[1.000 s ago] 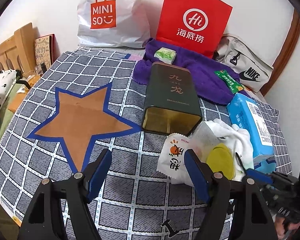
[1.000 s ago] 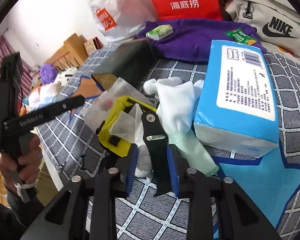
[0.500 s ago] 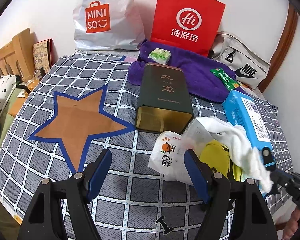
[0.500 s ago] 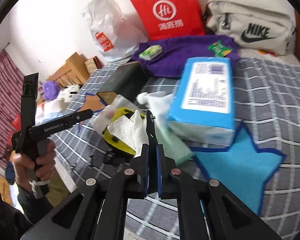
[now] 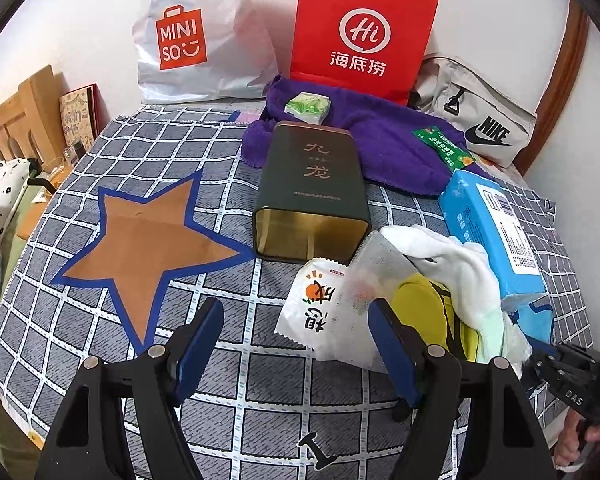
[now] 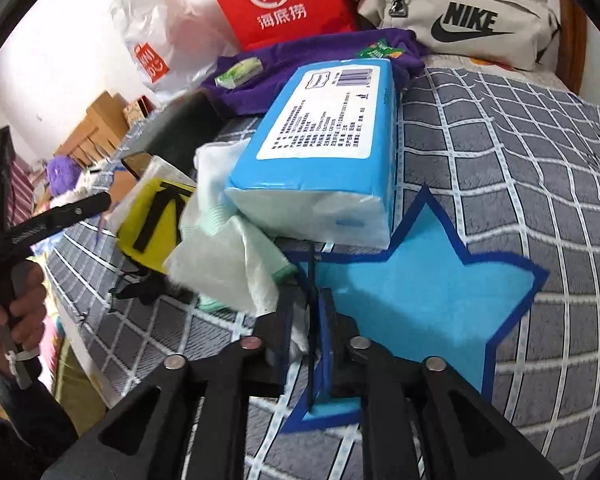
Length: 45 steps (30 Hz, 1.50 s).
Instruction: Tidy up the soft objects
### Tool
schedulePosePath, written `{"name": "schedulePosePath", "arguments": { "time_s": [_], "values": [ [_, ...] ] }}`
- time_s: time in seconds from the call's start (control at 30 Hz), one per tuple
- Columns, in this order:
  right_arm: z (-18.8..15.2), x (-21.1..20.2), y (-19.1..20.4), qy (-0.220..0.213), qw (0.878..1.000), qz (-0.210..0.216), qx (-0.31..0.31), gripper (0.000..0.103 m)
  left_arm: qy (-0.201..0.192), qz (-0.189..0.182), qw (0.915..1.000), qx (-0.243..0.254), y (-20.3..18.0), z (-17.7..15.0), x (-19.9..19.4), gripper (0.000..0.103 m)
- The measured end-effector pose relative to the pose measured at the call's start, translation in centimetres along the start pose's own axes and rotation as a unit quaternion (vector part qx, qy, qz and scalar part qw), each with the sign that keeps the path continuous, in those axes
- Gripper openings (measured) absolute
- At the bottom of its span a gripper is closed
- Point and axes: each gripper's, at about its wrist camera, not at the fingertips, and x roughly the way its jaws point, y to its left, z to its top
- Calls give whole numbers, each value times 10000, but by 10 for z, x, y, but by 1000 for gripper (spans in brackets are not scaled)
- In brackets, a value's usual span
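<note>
Right gripper (image 6: pixel 305 334) over the blue star (image 6: pixel 412 304), jaws narrow and opening, with a thin black strap (image 6: pixel 310 300) and the edge of a white tissue (image 6: pixel 236 264) between the pads. Left gripper (image 5: pixel 296 344) hangs jaws wide apart, nothing between them, above the checked cloth (image 5: pixel 236 392) beside a white snack packet (image 5: pixel 320 308). Soft pile sits between the blue tissue pack (image 6: pixel 320 148) and the dark green tin (image 5: pixel 310 188): white cloth (image 5: pixel 456 264), yellow pouch (image 5: pixel 420 312).

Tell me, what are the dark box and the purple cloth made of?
The dark box looks like metal: matte green outside, a shiny gold lining at its open end. The purple cloth looks like fluffy towelling, with a fuzzy pile and soft folds.
</note>
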Motion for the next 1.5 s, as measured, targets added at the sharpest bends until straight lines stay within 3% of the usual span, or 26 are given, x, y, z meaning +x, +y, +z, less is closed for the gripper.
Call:
{"name": "schedulePosePath", "arguments": {
  "time_s": [0.03,0.1,0.23,0.4,0.87,0.93,1.13,1.2,1.33,1.5],
  "values": [
    [3,3,0,30,10000,18,0,16,11,2,10000,8,-1,0,1,73],
    [6,4,-3,21,9999,106,13,4,37,8,10000,27,-2,1,3,73],
    [5,-13,-12,-265,9994,165,133,4,24,38,10000,11,2,2,4,73],
    [1,-31,-20,-537,9984,-135,137,4,112,3,9999,12,6,2,6,73],
    [-9,-14,-17,-157,9996,-215,-46,4,158,-387,9991,-75,23,2,23,72],
    [-9,-11,-16,-125,9997,-222,-55,4,181,-616,9979,82,17,2,26,66],
    [-8,-9,-14,-78,9996,-236,-125,4,254,-1108,9935,59,15,1,32,34],
    [-8,-9,-15,-69,9997,-220,-104,4,202,-1084,9939,42,18,2,27,14],
    [-7,-9,-12,-73,9995,-261,-147,4,181,-1215,9924,3,28,1,20,9],
    [-8,-10,-13,-70,9995,-261,-172,4,40,-1024,9947,20,37,-3,5,8]
  ]
}}
